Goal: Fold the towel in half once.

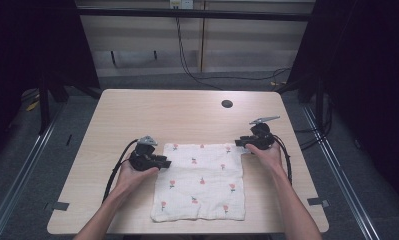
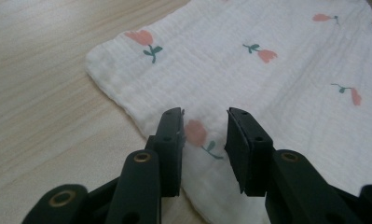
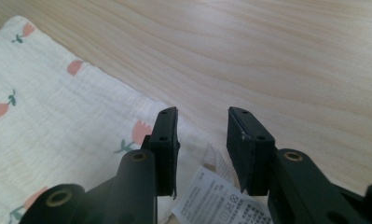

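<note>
The right gripper (image 3: pixel 202 140) holds its two black jaws apart above a corner of the white crinkled cloth with pink flower prints (image 3: pixel 58 121), its printed white care label (image 3: pixel 221 198) between them, on the pale wooden desk (image 3: pixel 291 60).

My arms are bare, with no sleeves. My left tongs (image 1: pixel 163 162) and right tongs (image 1: pixel 239 142) are black, each with a grey three-cornered plate on top, brass-coloured rivets behind the jaws and a black cable.
</note>
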`<state>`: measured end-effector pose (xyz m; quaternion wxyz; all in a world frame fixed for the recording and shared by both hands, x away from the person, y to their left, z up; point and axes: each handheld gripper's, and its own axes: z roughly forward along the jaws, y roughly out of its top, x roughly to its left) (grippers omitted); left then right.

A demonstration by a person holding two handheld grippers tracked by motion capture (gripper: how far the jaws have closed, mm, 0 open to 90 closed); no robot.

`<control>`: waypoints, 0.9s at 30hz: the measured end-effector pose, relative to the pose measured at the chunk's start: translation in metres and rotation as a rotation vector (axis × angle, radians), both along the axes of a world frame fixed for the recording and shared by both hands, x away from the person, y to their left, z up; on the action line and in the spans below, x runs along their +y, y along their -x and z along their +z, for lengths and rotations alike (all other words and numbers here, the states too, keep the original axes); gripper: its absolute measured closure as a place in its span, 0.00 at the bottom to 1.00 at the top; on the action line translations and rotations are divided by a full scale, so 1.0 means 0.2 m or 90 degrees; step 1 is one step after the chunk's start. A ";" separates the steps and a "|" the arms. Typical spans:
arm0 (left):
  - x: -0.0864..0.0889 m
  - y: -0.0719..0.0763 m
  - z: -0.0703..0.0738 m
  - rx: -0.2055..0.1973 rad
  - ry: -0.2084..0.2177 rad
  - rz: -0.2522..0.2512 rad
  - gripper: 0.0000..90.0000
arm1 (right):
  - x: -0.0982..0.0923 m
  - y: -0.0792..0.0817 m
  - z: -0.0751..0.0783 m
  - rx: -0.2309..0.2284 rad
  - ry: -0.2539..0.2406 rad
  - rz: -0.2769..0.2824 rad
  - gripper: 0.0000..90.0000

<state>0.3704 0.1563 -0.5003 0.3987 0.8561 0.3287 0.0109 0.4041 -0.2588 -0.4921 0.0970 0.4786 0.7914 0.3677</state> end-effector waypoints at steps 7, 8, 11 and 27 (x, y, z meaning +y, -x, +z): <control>0.01 0.03 0.00 0.000 -0.005 -0.007 0.75 | 0.04 0.01 -0.04 -0.002 0.033 0.008 0.71; 0.01 0.03 0.00 0.000 -0.005 -0.008 0.75 | 0.04 0.01 -0.04 0.002 0.029 0.004 0.71; 0.02 0.01 0.01 0.000 -0.002 0.003 0.73 | 0.05 0.01 -0.05 -0.006 0.027 0.013 0.77; 0.04 -0.22 0.00 0.008 -0.007 0.076 0.65 | 0.05 0.02 -0.05 0.005 0.026 0.013 0.95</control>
